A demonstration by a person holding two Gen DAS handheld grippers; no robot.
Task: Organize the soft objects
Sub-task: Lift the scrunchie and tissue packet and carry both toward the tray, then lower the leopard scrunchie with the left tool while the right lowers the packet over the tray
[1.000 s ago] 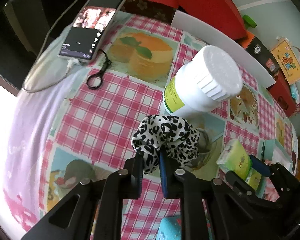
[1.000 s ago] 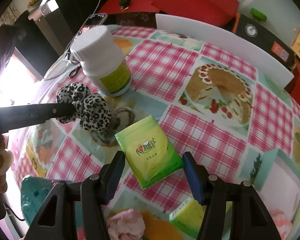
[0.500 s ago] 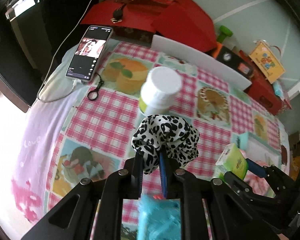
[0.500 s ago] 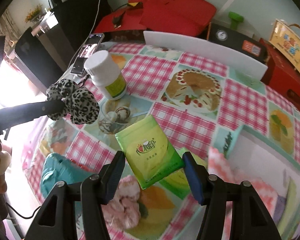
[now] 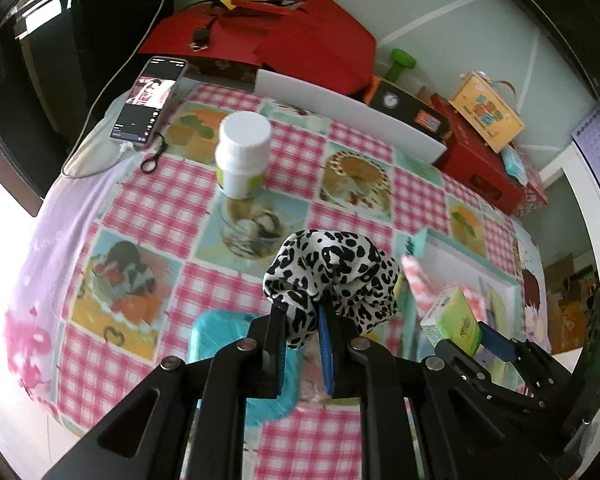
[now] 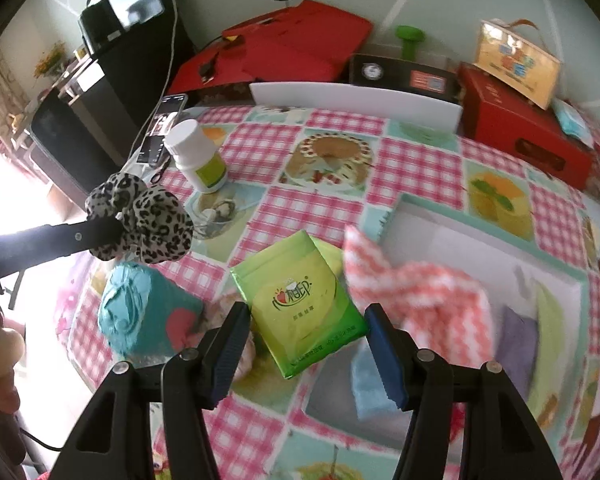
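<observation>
Your left gripper (image 5: 303,330) has its fingers clamped on the leopard-print scrunchie (image 5: 332,276), which bunches up just above the fingertips, clear of the checked table (image 5: 148,204). Your right gripper (image 6: 306,322) has its fingers clamped on the edges of the green tissue pack (image 6: 300,300), which spans the gap between them and juts forward past the tips. Beyond the right fingers lies the shallow box (image 6: 496,216) with a pink checked cloth (image 6: 420,292) draped over its near edge, and left of them sits a teal plush (image 6: 140,304); the white bottle (image 5: 242,154) stands well beyond the left fingers.
</observation>
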